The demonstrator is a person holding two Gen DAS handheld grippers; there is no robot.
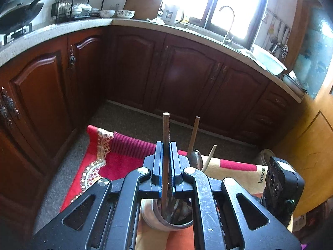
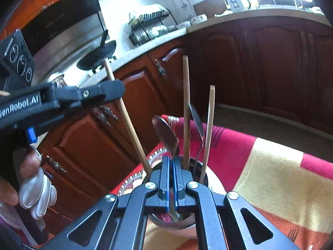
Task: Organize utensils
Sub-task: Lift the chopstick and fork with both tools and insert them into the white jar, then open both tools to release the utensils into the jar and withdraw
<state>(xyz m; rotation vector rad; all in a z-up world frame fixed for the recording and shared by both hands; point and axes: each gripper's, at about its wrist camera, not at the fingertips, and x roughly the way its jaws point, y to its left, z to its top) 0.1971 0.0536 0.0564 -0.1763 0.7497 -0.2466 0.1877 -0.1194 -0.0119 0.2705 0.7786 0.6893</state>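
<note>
L gripper [image 1: 166, 162] clamps chopstick [image 1: 165, 129]; R gripper [image 2: 171, 179] spoon [image 2: 164, 133].

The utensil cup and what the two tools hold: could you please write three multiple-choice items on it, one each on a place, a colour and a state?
1. Where does the metal utensil cup stand?
A. on the stove
B. on a red and cream blanket
C. in the sink

2. What colour are the pads of the left tool?
A. blue
B. yellow
C. white

3. What is the right tool shut on?
A. a wooden chopstick
B. nothing
C. a metal spoon

Answers: 1 B, the blanket spreads under the cup. 2 A, blue pads press on the chopstick. 3 C, the handle of the spoon runs down between the closed pads.
</note>
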